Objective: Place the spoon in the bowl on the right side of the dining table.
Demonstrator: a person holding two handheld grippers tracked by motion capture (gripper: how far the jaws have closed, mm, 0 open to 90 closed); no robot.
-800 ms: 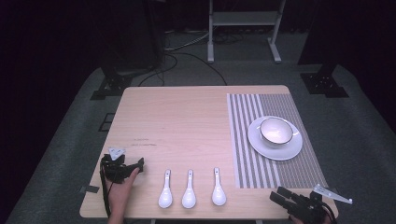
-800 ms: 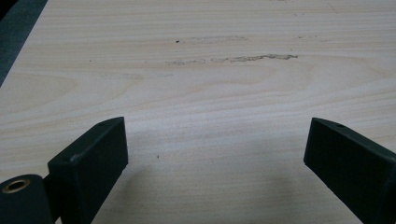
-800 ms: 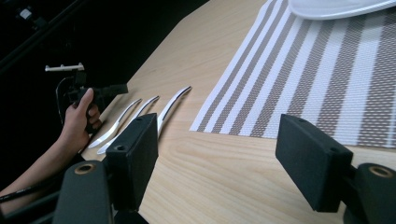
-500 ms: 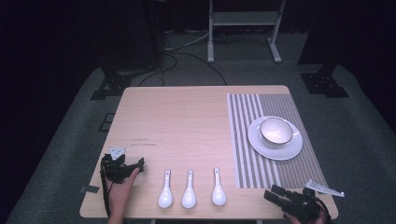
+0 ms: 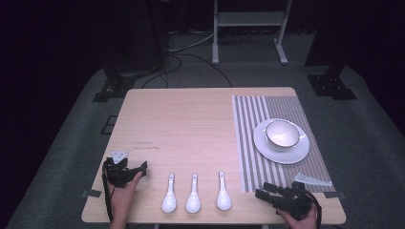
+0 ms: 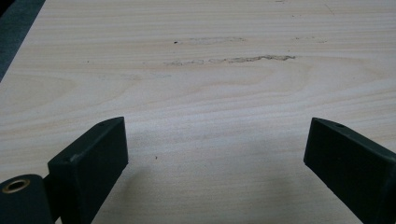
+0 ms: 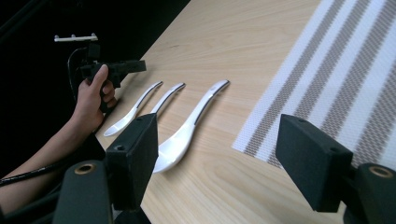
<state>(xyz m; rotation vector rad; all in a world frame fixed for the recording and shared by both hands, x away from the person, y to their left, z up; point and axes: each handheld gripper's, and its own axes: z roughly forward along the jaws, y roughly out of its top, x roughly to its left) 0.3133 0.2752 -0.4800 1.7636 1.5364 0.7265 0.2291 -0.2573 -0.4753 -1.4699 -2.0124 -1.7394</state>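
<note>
Care is needed as the right hand-held gripper (image 5: 261,192), jaws wide and empty like the left hand-held gripper (image 5: 142,166), is lined up squarely over the nearest spoon (image 5: 223,192) handle.

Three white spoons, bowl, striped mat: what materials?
The three white spoons look like glazed ceramic, possibly melamine: glossy highlights, thick soup-spoon shape. The white bowl with a thin dark rim and the white plate under it look like glossy glazed ceramic. The grey-and-white striped placemat looks like woven vinyl or fabric: matte, with a mesh weave in the right gripper view.
</note>
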